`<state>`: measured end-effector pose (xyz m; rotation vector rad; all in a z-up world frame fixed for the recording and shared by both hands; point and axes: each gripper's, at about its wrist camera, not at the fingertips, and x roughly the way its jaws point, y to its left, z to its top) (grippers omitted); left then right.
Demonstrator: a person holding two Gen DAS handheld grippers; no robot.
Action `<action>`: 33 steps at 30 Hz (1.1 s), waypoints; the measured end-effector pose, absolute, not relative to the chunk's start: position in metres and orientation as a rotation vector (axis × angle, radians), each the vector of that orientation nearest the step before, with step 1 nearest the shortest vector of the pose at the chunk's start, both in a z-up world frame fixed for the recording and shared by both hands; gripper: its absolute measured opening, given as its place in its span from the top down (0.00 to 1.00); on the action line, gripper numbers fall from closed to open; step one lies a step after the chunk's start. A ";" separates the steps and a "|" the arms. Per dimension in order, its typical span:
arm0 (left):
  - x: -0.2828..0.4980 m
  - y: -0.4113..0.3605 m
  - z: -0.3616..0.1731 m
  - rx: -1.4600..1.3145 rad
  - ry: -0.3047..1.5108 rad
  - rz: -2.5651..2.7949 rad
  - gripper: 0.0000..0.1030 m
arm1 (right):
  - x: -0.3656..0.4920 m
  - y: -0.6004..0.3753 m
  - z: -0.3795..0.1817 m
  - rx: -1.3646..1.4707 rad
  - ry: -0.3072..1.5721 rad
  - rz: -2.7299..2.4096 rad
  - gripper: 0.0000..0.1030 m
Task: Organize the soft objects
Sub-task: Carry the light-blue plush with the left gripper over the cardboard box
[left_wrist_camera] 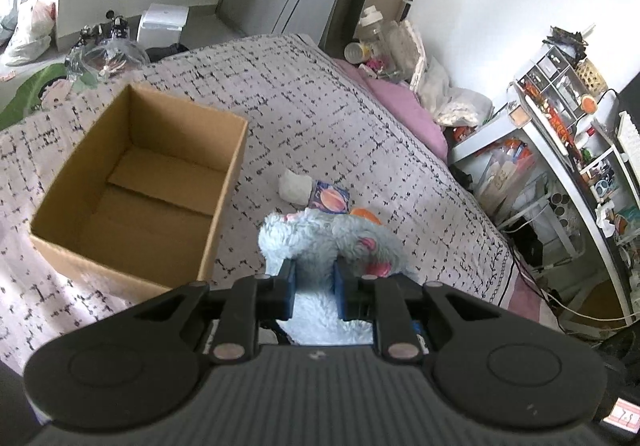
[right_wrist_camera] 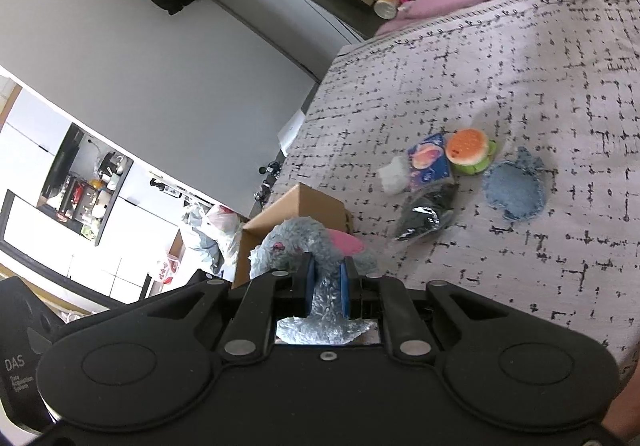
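Fluffy pale-blue plush toy (left_wrist_camera: 320, 238) hangs clamped between both closed claws, left gripper (left_wrist_camera: 314, 288) and right gripper (right_wrist_camera: 327, 288); empty brown cardboard box (left_wrist_camera: 132, 182) sits just left, nearer left gripper.

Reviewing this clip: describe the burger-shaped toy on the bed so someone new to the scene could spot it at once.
Start at the bed's black-and-white patterned cover and find the small cluster of items on it, beyond the cardboard box. The burger toy lies between a blue planet-print packet and a round denim piece. It alone has an orange dotted top over a green edge.
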<state>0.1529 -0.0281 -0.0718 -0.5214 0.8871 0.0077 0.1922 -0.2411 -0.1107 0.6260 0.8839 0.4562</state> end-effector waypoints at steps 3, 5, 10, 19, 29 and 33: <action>0.150 -0.019 -0.066 -0.527 0.875 0.009 0.82 | 0.191 -0.233 -0.105 0.616 0.874 0.466 0.87; 0.149 -0.014 -0.063 -0.531 0.866 0.010 0.82 | 0.190 -0.227 -0.101 0.611 0.870 0.471 0.87; 0.145 0.000 -0.056 -0.541 0.846 0.015 0.82 | 0.189 -0.212 -0.091 0.593 0.857 0.486 0.87; 0.143 0.026 -0.050 -0.554 0.828 0.030 0.82 | 0.192 -0.184 -0.084 0.568 0.857 0.507 0.87; 0.146 0.058 -0.051 -0.582 0.814 0.056 0.82 | 0.200 -0.152 -0.083 0.543 0.865 0.526 0.87; 0.148 0.071 -0.057 -0.594 0.819 0.073 0.82 | 0.203 -0.138 -0.088 0.532 0.877 0.529 0.87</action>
